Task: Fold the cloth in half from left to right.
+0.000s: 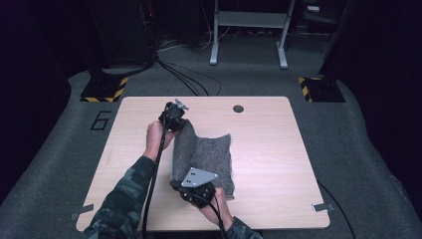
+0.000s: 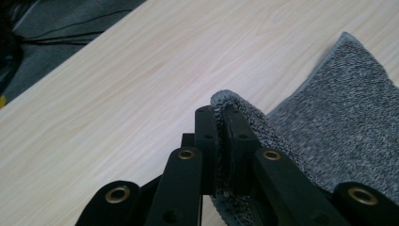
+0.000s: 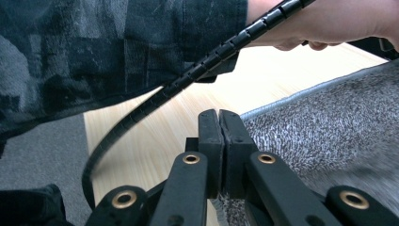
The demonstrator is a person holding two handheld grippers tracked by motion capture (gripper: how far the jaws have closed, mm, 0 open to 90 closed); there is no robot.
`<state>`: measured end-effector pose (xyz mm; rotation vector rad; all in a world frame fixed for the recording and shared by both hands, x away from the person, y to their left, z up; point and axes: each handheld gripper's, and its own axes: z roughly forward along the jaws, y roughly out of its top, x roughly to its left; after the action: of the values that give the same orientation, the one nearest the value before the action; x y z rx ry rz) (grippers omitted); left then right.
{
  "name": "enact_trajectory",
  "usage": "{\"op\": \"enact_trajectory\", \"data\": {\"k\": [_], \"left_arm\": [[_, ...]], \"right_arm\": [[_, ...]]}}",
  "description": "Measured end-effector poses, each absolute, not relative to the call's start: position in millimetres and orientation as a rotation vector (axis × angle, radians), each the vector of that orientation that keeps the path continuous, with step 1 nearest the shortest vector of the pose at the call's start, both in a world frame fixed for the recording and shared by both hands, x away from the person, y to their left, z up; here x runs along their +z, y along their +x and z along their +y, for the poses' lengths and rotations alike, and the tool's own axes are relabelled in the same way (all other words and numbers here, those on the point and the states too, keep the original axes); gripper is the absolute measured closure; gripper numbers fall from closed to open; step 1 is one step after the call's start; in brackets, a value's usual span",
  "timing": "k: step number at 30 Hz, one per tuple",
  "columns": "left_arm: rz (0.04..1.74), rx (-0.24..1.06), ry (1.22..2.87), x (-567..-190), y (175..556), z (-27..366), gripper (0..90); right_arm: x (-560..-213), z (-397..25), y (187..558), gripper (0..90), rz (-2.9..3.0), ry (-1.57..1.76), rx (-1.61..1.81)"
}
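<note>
Two hand-held grippers pinch one grey knitted cloth [image 1: 206, 157], which lies near the middle of the pale wooden table [image 1: 268, 164], a little left of centre in the high view. The left gripper [image 1: 172, 118], above the cloth in that view, has its jaws pressed together on a raised corner of the fabric; its own camera shows the looped edge of the cloth [image 2: 329, 117] squeezed between the two black jaws of that gripper [image 2: 221, 141]. The right gripper [image 1: 195, 188], at the lower edge of the cloth, also has its jaws closed, with fabric [image 3: 329, 136] caught low between them [image 3: 220, 141], at a hemmed edge.

Judging by the fold standing up along its left side, the cloth is soft, light and limp, with no stiffness of its own. It should drape and sag wherever unsupported, so corners and hems are the best places to hold. The fuzzy knit should give the jaws good purchase, though a thin bite may slip out.

Little stands in the way: a small round hole [image 1: 238, 108] sits in the tabletop at upper right of the cloth, well apart. The ribbed black cable [image 3: 188, 77] of the left gripper crosses the right gripper view above the table and could drag over the fabric.
</note>
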<state>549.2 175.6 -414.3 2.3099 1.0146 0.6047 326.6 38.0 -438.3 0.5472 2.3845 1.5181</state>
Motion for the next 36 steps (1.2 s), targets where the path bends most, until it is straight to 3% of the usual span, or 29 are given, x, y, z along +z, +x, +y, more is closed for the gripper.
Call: {"op": "enact_trajectory", "data": {"k": [36], "left_arm": [[0.958, 0.492, 2.387, -442, 568, 94, 83.5]], "right_arm": [[-481, -41, 331, 87.8, 2.402, 0.838, 1.332]]}}
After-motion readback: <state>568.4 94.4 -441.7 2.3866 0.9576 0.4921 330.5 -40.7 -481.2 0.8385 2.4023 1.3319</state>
